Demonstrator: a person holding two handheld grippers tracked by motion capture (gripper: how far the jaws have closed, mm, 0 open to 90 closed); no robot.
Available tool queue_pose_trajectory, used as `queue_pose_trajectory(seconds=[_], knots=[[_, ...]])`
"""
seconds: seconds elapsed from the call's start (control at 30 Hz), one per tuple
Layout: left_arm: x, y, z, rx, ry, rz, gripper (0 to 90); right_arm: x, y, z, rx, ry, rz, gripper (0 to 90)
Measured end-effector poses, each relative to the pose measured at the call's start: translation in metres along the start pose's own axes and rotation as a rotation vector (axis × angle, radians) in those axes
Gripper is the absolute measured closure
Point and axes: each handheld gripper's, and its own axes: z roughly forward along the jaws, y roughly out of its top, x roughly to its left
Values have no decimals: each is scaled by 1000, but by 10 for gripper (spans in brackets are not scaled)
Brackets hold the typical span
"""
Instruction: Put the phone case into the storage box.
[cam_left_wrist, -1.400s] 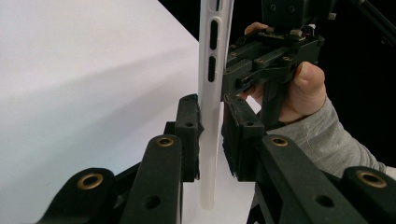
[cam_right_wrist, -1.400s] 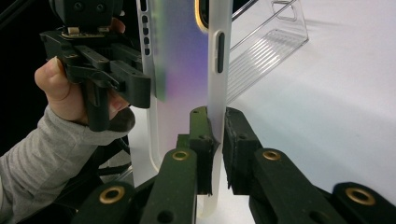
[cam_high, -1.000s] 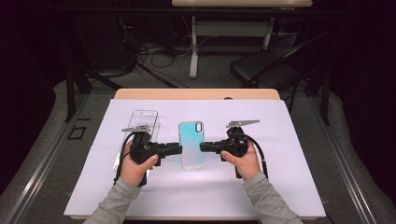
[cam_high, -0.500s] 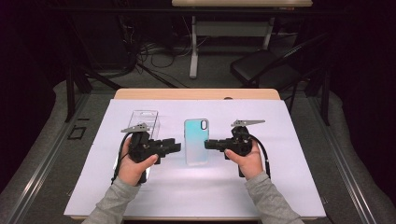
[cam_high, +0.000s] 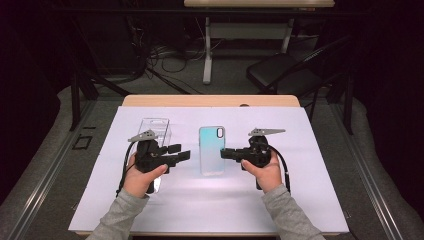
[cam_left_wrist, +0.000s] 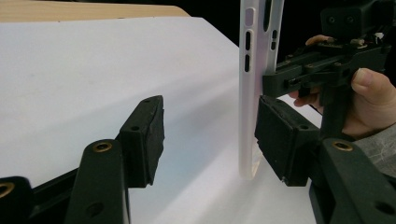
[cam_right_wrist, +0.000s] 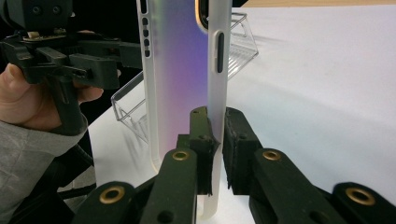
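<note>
A teal, iridescent phone case (cam_high: 212, 150) lies flat at the middle of the white sheet (cam_high: 310, 200). My right gripper (cam_high: 225, 153) is shut on its right edge; in the right gripper view the pads (cam_right_wrist: 236, 144) pinch the frosted rim of the case (cam_right_wrist: 177, 70). My left gripper (cam_high: 182, 152) is just left of the case, and its jaws have just been opening. In the left gripper view the pads (cam_left_wrist: 144, 137) stand wide apart with nothing pressed between them. The case's white edge (cam_left_wrist: 250, 88) stands just past the tips.
A clear plastic holder (cam_high: 153, 127) stands behind the left hand, and the right gripper view has it (cam_right_wrist: 135, 112) beyond the case. The wooden table edge (cam_high: 210, 100) runs along the back. A dark chair (cam_high: 285, 75) and cables sit on the floor beyond.
The left gripper has let go of the case's left edge and its jaws have spread. The case has shifted slightly away from it, still held by the right gripper.
</note>
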Motion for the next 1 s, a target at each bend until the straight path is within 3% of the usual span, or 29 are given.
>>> queue_pose_trajectory(seconds=[0.47, 0.67, 1.0], knots=[[-1, 6, -13, -49, 128, 119, 406, 9, -5, 6, -14, -30, -2, 830], [-2, 7, -17, -41, 190, 141, 400, 15, -7, 9, -16, -62, -22, 830], [-4, 7, -15, -15, 219, 149, 366, 22, -10, 10, -45, -119, -26, 830]])
